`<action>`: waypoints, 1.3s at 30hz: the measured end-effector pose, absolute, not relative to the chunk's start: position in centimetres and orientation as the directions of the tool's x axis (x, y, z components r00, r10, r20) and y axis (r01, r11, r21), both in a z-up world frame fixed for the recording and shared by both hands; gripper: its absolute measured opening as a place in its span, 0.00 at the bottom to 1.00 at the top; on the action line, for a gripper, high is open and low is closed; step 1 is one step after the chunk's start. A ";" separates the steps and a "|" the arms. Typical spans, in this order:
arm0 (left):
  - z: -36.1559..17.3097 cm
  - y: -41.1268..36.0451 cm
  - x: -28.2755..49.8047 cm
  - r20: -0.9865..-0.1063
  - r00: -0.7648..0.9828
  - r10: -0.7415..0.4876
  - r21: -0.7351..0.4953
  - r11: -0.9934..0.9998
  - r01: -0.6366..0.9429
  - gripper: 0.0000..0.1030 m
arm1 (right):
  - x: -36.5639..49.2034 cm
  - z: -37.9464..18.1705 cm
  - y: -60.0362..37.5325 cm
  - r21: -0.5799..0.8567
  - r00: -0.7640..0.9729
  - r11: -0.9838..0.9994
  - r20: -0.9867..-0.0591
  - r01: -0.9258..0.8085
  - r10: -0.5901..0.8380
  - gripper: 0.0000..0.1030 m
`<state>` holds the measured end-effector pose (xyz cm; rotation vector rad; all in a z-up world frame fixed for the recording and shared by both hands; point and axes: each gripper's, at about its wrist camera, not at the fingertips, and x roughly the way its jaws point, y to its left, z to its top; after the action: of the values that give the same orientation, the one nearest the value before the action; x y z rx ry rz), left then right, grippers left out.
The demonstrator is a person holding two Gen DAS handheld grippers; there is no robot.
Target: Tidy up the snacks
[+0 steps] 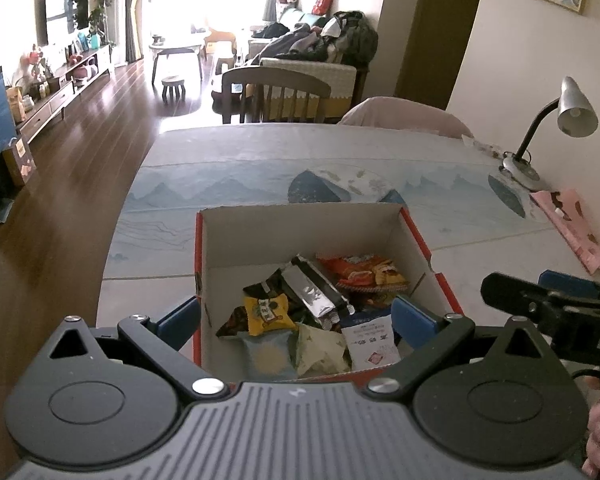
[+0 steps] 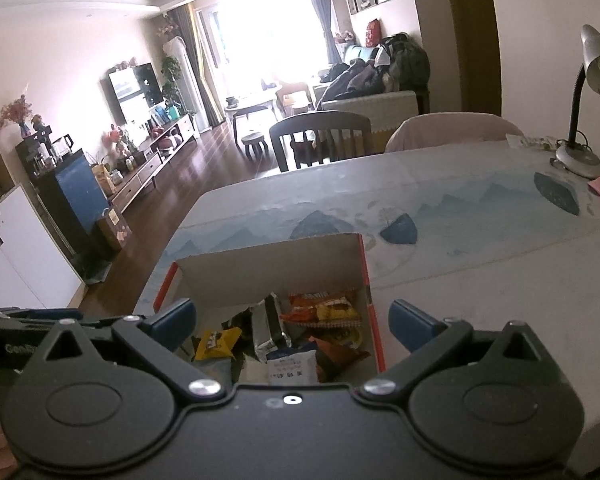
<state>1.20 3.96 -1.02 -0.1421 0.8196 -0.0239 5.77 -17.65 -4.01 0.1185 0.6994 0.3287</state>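
My left gripper (image 1: 296, 320) hangs over the near end of the cardboard box (image 1: 300, 236), its jaws spread wide with nothing between them. One blue finger (image 1: 179, 317) sits outside the box's left wall, the other (image 1: 414, 320) just inside the right wall, so the snack pile lies straight ahead of me and a little below.

In the box I see a yellow packet (image 1: 268, 314) nearest my left finger, a silver wrapper (image 1: 314, 292) slanting across the middle, an orange bag (image 1: 364, 272) at the far right, a white sachet (image 1: 370, 342) close to my right finger, and a pale green packet (image 1: 320, 350) beside it. They overlap one another in a loose heap.

My right gripper (image 2: 292, 324) is also wide open and holds nothing. Its left finger (image 2: 175, 317) is over the box's left side, while its right finger (image 2: 414, 325) is past the red-edged right wall, above the bare desk (image 2: 480, 272). From here the same orange bag (image 2: 326, 312) lies ahead between my fingers, with the yellow packet (image 2: 216, 344) to the left.

In the left view my right gripper (image 1: 556, 308) shows to the right of the box, beside it. Far off to the right on the desk stands a lamp (image 1: 556, 128), with a pink cloth (image 1: 572, 224) nearer me.
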 end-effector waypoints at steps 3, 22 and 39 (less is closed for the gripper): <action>-0.8 3.9 0.8 -0.713 0.696 -0.086 -0.144 0.989 -0.026 0.99 | 5.9 -4.0 -17.5 0.215 0.712 0.944 -0.620 -0.252 0.331 1.00; -0.5 3.8 0.0 -0.706 0.703 -0.090 -0.145 0.989 -0.019 0.99 | 5.1 -4.2 -17.2 0.225 0.701 0.941 -0.628 -0.253 0.338 1.00; -0.4 3.5 -1.0 -0.708 0.695 -0.125 -0.166 0.986 0.008 0.99 | 3.4 -3.5 -17.0 0.217 0.699 0.954 -0.650 -0.204 0.298 1.00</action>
<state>-1.03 3.52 -0.38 -0.1547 0.8001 -0.0751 3.42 -17.05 -3.49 0.1322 0.7459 0.2807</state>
